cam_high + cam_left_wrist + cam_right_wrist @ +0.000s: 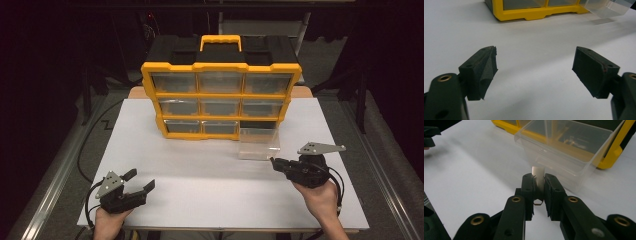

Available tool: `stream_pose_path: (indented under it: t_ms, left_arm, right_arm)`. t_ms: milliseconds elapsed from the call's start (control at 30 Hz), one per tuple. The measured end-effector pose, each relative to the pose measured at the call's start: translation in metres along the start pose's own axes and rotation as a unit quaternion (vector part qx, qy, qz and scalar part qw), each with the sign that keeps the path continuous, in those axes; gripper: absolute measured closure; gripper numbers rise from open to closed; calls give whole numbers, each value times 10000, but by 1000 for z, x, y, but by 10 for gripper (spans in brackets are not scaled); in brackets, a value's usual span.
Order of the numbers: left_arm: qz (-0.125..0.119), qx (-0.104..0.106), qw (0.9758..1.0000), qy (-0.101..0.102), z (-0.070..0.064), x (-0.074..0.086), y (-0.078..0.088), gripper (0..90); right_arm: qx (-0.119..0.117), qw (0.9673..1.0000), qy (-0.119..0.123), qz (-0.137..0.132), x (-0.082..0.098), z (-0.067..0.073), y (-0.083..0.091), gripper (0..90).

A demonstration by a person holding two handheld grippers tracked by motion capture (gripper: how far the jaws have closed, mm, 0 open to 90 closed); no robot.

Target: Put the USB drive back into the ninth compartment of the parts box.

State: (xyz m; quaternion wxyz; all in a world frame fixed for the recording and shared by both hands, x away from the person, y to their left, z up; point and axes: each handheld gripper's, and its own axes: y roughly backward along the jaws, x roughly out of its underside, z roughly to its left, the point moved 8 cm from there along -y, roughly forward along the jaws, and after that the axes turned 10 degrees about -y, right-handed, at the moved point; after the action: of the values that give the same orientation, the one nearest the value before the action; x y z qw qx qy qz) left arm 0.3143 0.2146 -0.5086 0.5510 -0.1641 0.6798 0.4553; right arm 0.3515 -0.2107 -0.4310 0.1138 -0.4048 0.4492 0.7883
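The clear drawer (pixel 258 143) sits pulled out of the yellow organizer (pixel 221 95), resting on the white worktop (pixel 200 170) just in front of the bottom right slot. The right tongs (pixel 539 185) are clamped on the drawer's front tab (pixel 538 176), pads pressed against it from both sides. The drawer looks empty. Well off to the left, near the worktop's front edge, the left tongs (pixel 141 180) rest spread wide with nothing between them.
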Motion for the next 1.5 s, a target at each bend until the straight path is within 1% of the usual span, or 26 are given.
stream_pose_path:
  t_ms: [200,367,567,667,833,867,933,1033,1100,1167,1333,1500]
  left_arm:
    - [4,-1,10000,8,0,0,0,206]
    - [3,-1,10000,8,0,0,0,207]
    - [2,5,10000,16,0,0,0,207]
    - [0,6,10000,19,0,0,0,207]
    - [-2,8,10000,17,0,0,0,207]
    - [-3,8,10000,18,0,0,0,207]
    - [3,13,10000,20,0,0,0,207]
    - [-1,14,10000,22,0,0,0,207]
    - [-2,15,10000,25,0,0,0,207]
    - [-5,16,10000,23,0,0,0,207]
    - [-3,17,10000,16,0,0,0,207]
    - [-4,13,10000,24,0,0,0,207]
  right_arm:
    - [17,9999,-11,-117,-12,-2,0,795]
    - [85,9997,24,-241,-27,-4,-2,795]
    - [199,9994,22,-271,-42,-10,-11,795]
    - [255,9994,-19,-246,-51,-13,-16,795]
    - [325,9993,-40,-204,-56,-16,-23,795]
    - [345,9992,-95,-195,-58,-18,-25,794]
    - [354,9991,-88,-193,-58,-19,-27,794]
    - [368,9991,-145,-122,-58,-23,-32,785]
    - [330,9992,-221,-41,-56,-25,-36,730]
    - [354,9991,-209,-62,-55,-25,-36,729]
    - [335,9992,-129,-170,-52,-21,-30,690]
    - [275,9991,-88,-311,-46,-18,-18,660]
